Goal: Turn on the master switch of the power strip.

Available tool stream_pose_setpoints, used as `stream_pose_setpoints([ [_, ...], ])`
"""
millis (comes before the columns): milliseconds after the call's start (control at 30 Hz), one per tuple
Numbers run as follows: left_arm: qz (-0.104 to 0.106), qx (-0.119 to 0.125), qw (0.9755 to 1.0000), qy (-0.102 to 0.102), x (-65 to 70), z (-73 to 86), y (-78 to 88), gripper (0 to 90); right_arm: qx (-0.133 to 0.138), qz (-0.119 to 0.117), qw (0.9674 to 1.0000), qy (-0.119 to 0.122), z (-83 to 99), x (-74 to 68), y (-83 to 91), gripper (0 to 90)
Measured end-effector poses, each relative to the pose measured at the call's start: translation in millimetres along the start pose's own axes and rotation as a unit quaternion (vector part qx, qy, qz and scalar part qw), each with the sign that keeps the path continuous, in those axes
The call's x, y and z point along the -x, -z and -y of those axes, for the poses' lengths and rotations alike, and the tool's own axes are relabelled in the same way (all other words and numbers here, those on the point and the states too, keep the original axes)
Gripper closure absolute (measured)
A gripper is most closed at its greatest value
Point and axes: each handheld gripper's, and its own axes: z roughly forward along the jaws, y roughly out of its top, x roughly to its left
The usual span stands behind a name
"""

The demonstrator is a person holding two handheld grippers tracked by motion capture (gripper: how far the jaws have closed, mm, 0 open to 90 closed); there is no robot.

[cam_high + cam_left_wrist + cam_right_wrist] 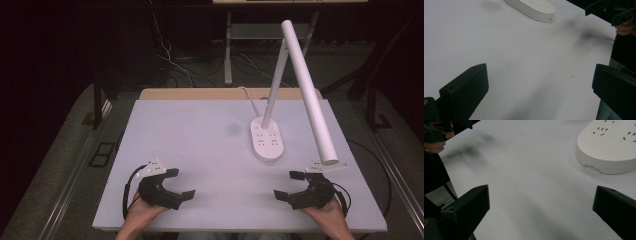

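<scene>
A white desk lamp stands on the white table [200, 150], right of the middle. Its oval base [266, 138] carries power sockets, and its long tube head [310, 95] slants toward the front right. The same base lies at the top of the left gripper view [531, 7] and at the upper right of the right gripper view [609, 147]. My left gripper [179, 183] rests near the front left edge, open, with nothing between its jaws. My right gripper [288, 185] sits near the front right edge, also open and empty. Both point inward toward each other.
A white cable [248, 99] runs from the lamp base to the back of the table. Dark floor with cables and a metal stand [228, 50] lies beyond. The lamp head overhangs the spot just behind my right gripper.
</scene>
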Motion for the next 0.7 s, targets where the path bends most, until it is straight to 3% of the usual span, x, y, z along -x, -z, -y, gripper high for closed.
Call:
stream_pose_setpoints([
  [333, 0.008, -0.013, 0.9998, -0.01, 1.1, -9.8, -3.0, 0.0, 0.002, 0.002, 1.0, 0.003, 0.2, 1.3, 1.3, 0.4],
  [700, 0.019, -0.031, 0.9989, -0.03, 2.1, -33.3, -13.5, 0.0, 0.002, 0.001, 1.0, 0.003, 0.6, 0.8, 1.9, 0.4],
])
